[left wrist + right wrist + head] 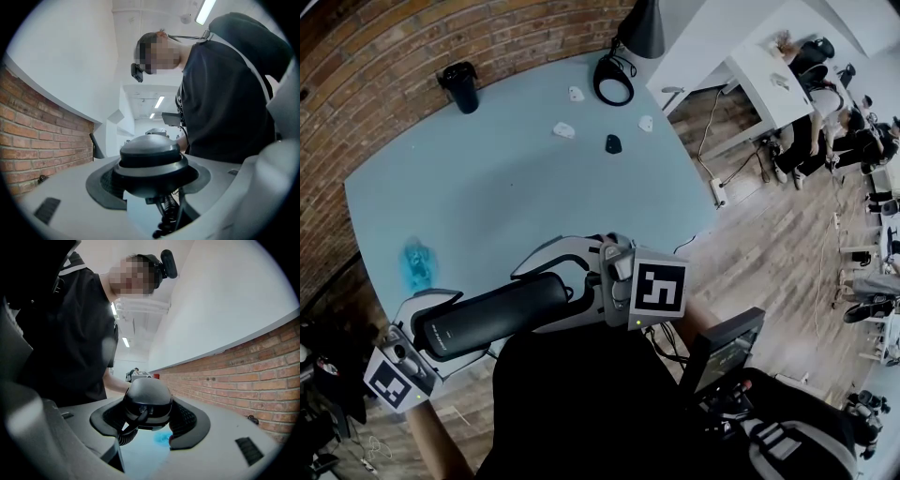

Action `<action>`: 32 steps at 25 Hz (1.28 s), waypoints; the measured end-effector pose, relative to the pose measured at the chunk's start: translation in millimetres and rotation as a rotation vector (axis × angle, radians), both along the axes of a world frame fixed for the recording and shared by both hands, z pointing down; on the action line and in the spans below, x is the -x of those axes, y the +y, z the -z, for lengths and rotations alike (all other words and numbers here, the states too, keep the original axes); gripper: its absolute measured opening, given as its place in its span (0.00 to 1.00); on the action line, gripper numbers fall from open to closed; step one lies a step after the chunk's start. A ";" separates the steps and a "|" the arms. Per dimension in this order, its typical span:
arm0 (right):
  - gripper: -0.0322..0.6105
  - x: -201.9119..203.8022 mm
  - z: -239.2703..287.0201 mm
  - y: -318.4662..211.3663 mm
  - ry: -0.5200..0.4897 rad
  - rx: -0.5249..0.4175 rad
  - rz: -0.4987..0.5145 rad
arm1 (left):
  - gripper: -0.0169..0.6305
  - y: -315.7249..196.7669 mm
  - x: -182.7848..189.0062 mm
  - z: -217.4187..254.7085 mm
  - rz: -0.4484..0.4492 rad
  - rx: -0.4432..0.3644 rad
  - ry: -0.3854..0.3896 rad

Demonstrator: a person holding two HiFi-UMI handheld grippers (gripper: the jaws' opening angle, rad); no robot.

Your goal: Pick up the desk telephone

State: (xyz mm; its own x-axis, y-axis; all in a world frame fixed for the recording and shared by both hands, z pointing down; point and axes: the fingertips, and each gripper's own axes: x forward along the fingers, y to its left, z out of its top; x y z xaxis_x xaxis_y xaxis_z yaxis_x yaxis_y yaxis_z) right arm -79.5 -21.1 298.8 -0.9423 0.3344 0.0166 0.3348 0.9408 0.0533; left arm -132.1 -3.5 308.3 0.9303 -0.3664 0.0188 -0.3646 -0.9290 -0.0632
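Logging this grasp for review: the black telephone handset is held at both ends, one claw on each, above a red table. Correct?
Not quite. The head view shows the table is light blue, not red. The rest stands: the left claw and the right claw each grip one end of the black telephone handset.

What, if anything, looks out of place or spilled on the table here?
A bright blue smear stains the pale table near its left edge, beside the lifted handset. It looks like a spill or a paint mark; which, I cannot tell. Nothing else seems askew.
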 end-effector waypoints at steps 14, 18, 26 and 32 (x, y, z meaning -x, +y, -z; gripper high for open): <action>0.47 -0.2 -1.9 1.0 0.007 0.001 0.009 | 0.49 1.4 -0.1 -2.2 0.000 0.005 -0.005; 0.47 -0.3 -3.0 1.4 0.009 0.004 0.010 | 0.49 1.6 -0.4 -2.8 0.003 0.009 -0.002; 0.47 -0.2 -4.5 0.8 0.018 0.003 0.010 | 0.49 0.8 -0.6 -4.2 -0.006 0.013 -0.002; 0.47 -0.8 -5.2 0.9 0.020 0.005 0.010 | 0.49 0.7 -1.3 -5.0 -0.007 0.015 0.001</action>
